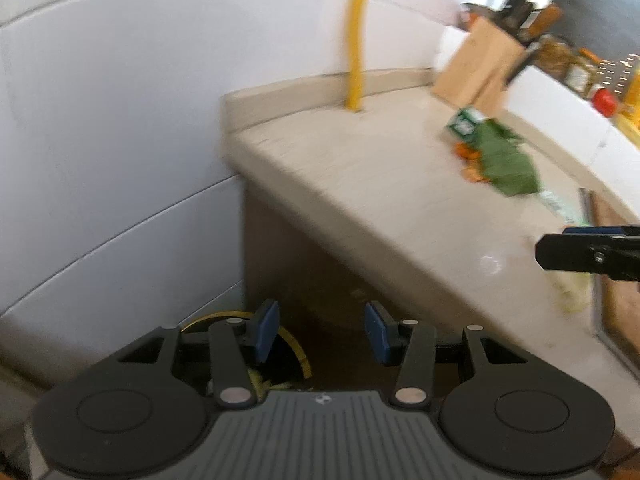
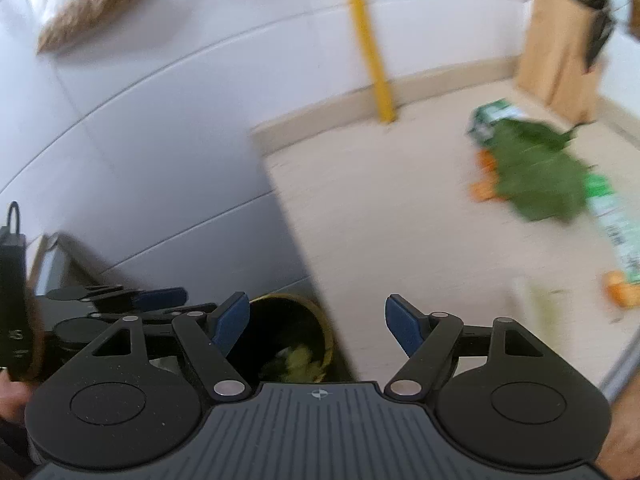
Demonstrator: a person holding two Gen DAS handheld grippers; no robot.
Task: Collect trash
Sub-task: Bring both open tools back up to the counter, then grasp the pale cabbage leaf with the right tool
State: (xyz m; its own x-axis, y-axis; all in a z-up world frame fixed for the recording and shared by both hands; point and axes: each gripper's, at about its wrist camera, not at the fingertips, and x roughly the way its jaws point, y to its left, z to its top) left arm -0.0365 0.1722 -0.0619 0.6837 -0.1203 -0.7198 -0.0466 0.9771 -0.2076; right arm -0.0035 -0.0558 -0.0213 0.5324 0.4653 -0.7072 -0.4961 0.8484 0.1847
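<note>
A heap of green leaves point(image 2: 536, 172) lies on the beige counter point(image 2: 380, 216) with orange peel point(image 2: 484, 190) and a green carton point(image 2: 492, 120) beside it. The same leaves point(image 1: 504, 160) show in the left wrist view. A dark bin with a yellow rim point(image 2: 326, 336) stands on the floor beside the counter end and holds greenish scraps point(image 2: 298, 360). My right gripper point(image 2: 318, 326) hovers open over the bin and the counter edge, with nothing between its pads. My left gripper point(image 1: 322, 330) is open and empty above the bin point(image 1: 294, 344).
A wooden knife block point(image 2: 560, 48) stands at the back of the counter. A yellow pipe point(image 2: 368, 40) runs up the white tiled wall point(image 2: 160, 140). A second green wrapper point(image 2: 616, 232), more peel point(image 2: 622, 292) and pale scraps point(image 1: 576, 292) lie at the counter's right.
</note>
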